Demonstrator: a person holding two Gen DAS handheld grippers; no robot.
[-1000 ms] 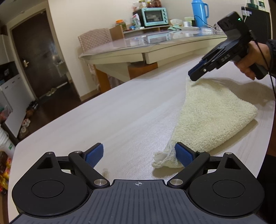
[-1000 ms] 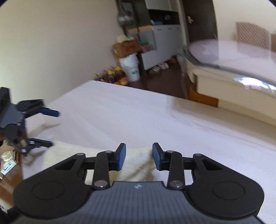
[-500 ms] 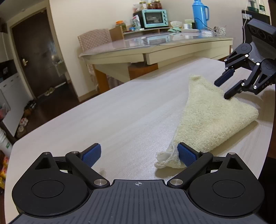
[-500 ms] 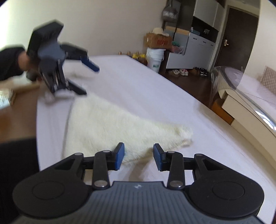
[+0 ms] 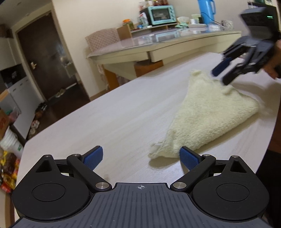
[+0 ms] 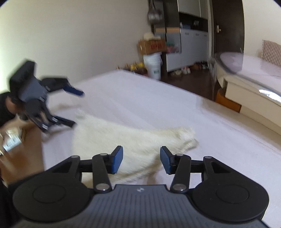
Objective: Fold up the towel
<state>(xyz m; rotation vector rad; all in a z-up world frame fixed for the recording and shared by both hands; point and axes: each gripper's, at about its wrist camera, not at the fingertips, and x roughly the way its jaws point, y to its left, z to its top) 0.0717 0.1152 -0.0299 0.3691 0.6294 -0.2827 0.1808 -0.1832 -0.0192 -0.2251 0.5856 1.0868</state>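
The towel (image 5: 209,114) is a cream, fluffy cloth lying on the pale wooden table (image 5: 108,122), already doubled into a rough triangle. We judge it light, soft and limp, so it should drape and slump when lifted, and its thick pile should give the pads good purchase.

Nearest the towel's ragged near corner (image 5: 156,152), our left gripper (image 5: 141,157) hovers with its blue pads spread wide, holding nothing; the corner sits between them, closer to the right-hand pad. That corner looks like the natural place to pinch.

Beyond the towel's far pointed end, our right gripper (image 5: 222,74) hangs just above the cloth, its pads parted and empty. Motion blur hides whether its lower finger touches the pile.

Past the towel, a second table carries a turquoise toaster oven (image 5: 161,14) and a blue flask (image 5: 205,8).
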